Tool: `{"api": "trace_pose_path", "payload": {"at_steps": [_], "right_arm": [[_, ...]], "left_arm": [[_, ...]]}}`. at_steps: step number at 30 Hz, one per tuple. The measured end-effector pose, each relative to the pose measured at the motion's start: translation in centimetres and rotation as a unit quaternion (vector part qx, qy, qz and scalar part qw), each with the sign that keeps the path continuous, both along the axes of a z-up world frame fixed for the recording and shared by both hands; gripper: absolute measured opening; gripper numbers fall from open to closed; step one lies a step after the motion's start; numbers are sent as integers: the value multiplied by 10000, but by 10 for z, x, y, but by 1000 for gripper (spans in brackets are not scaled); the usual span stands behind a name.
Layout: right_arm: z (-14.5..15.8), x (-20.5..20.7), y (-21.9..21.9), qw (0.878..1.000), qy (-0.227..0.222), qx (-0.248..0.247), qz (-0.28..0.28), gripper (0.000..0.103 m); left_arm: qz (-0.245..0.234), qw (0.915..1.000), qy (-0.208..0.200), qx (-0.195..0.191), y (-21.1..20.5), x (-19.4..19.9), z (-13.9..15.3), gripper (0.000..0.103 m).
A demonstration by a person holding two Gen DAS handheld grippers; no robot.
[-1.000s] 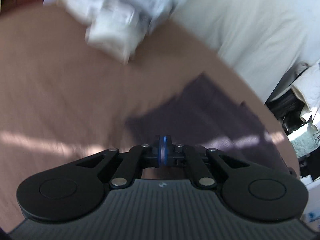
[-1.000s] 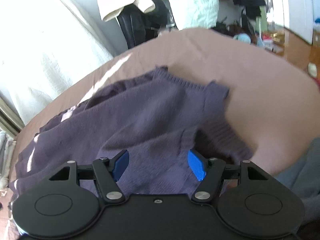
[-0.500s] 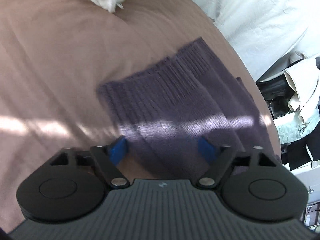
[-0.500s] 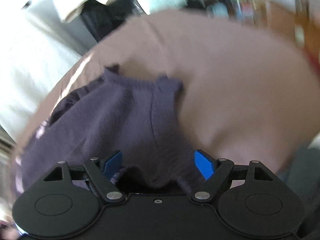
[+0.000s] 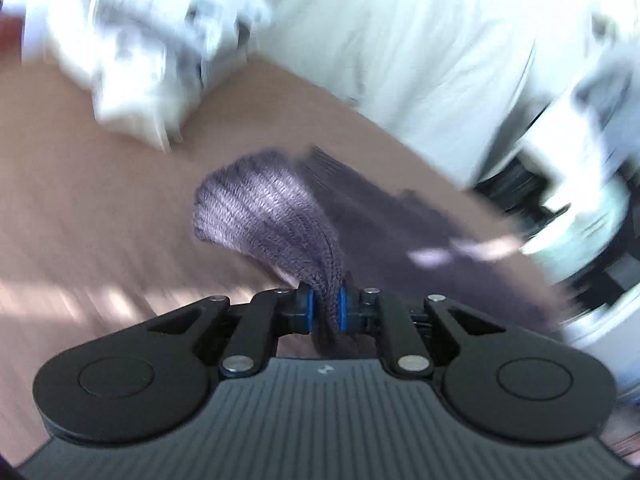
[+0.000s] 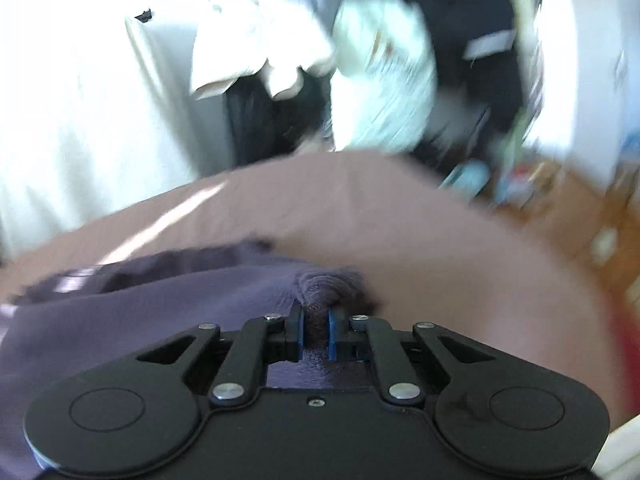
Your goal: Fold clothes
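A bed (image 5: 100, 208) under a brown cover fills both wrist views, sunlit in streaks, with pale bedding (image 5: 400, 52) heaped along its far side and a blurred pile of white laundry (image 5: 132, 56) at one corner. Across the cover lies the purple knitted sweater (image 6: 132, 312), the garment to be folded, one part flat on the bed and its edges lifted at two points. The left gripper (image 5: 325, 309), whose jaws have just been closing, pinches a bunch of ribbed knit between its blue pads, and a lobe of the ribbing stands up ahead of it. The right gripper (image 6: 316, 334), its jaws also just closed in, nips a puckered fold of the same sweater. The knit looks thick, soft and limp, likely light for its bulk and prone to stretch and sag rather than hold a crease; ribbed hems and cuffs, denser than the body, seem the surest places to take hold. Both views are smeared by motion, so finer stitch detail cannot be made out.
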State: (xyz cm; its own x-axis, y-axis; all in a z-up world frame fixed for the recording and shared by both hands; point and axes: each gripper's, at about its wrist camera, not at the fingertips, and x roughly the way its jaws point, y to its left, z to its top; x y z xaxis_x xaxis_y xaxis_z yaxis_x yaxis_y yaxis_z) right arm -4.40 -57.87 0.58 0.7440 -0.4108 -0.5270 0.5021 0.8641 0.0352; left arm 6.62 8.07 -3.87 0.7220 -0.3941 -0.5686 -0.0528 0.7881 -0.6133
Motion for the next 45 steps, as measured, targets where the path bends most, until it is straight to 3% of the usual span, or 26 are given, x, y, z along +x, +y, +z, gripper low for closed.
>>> {"api": "trace_pose_path", "payload": {"at_steps": [1,2,4,6,8,10,12,14,16,18,21,25,29,32,34,36,40,43,45], "right_arm": [[0,2,-6,9993,218,-281,-115,9],[-5,7,-14,9980,497,-371,-147,9],[-18,17,-27,9949,959,-305,-116,9],[-26,26,-26,9920,1237,-247,-53,15],[-33,36,-21,9857,1676,-156,71,30],[-33,38,-13,9816,1889,-270,47,33],[-18,29,-11,9859,1650,-268,-30,40],[1,8,-17,9933,1156,18,76,50],[23,3,-21,9957,781,397,306,52],[40,10,-24,9945,629,601,590,52],[63,31,-29,9900,594,860,952,55],[87,88,-36,9798,1101,1110,1244,55],[103,157,-49,9694,1561,1070,1563,61],[78,173,-56,9617,1633,1490,1622,61],[59,182,-60,9561,1661,1793,1615,61],[31,183,-65,9497,1678,2106,1598,61],[-13,202,-77,9426,1657,2632,1214,62],[-39,220,-87,9349,1472,3104,895,65],[-60,235,-87,9365,1648,3028,640,67]], "left_arm": [[-28,9997,246,-31,1,-1,-10,11],[-66,9984,540,177,-2,2,-20,11],[-254,9925,1036,596,-9,12,-38,11],[-374,9887,1257,722,-12,17,-44,14],[-379,9890,1160,838,-13,16,-34,20],[-378,9881,983,1125,-13,12,-24,26],[-369,9860,773,1428,-14,9,-13,27],[-354,9866,548,1493,-16,8,1,27],[-231,9918,466,1167,-8,1,19,28],[-136,9986,224,470,3,-5,40,48],[-84,9999,-32,54,12,8,73,52],[-443,9978,-256,415,4,57,102,66],[-750,9880,-81,1349,-16,130,88,66],[-892,9845,-327,1471,-18,181,59,66],[-845,9867,-164,1382,-13,210,38,66],[-1080,9896,11,951,-9,230,21,66],[-1269,9911,150,370,-6,243,-4,66],[-1434,9887,226,366,-13,247,-13,69],[-1465,9875,340,478,-21,252,-18,70]]}}
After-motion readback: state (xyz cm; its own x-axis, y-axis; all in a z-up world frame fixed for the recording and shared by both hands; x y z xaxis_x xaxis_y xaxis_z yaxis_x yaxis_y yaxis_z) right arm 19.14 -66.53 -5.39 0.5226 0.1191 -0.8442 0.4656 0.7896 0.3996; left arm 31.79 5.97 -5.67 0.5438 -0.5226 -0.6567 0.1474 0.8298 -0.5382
